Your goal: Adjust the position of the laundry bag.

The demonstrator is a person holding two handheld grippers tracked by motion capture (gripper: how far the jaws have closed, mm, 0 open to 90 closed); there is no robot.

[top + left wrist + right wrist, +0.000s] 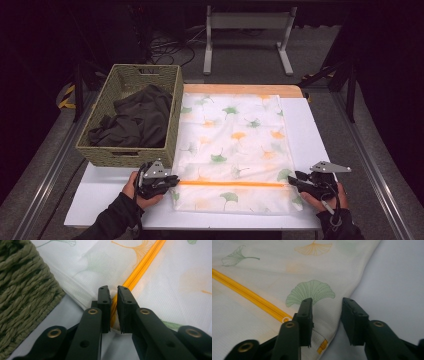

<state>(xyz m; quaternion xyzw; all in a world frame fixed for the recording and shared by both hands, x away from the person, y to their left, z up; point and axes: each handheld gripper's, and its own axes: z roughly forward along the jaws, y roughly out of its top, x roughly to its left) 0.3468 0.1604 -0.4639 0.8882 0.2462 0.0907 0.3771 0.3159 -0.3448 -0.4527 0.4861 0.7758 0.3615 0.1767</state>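
**High view: both grippers at the ends of the bag's orange zipper**

High view shows a white mesh laundry bag (235, 145) printed with green and orange ginkgo leaves, lying flat on a white board (310, 130) that covers most of the table. An orange zipper (232, 184) runs across the bag near its front edge. The left gripper (167, 184) sits at the zipper's left end, the right gripper (296, 181) at its right end, each held in a gloved hand coming up from the bottom.

Left gripper view has the jaws drawn narrow, with the zipper (140, 270) and the bag's corner pinched between them; a thin gap still shows between the pads. The wicker basket (22, 295) stands just beside this gripper, and a strip of bare board separates it from the bag's edge.

Right gripper view has the jaws standing wide apart, straddling the bag's side edge (352, 290): one finger rests over the fabric by the zipper pull ring (286, 320), the other over bare board.

The basket (97, 150) holds dark clothing (137, 120) and touches the bag's left edge, so room is tight there. To the right and in front of the bag, the board lies open.
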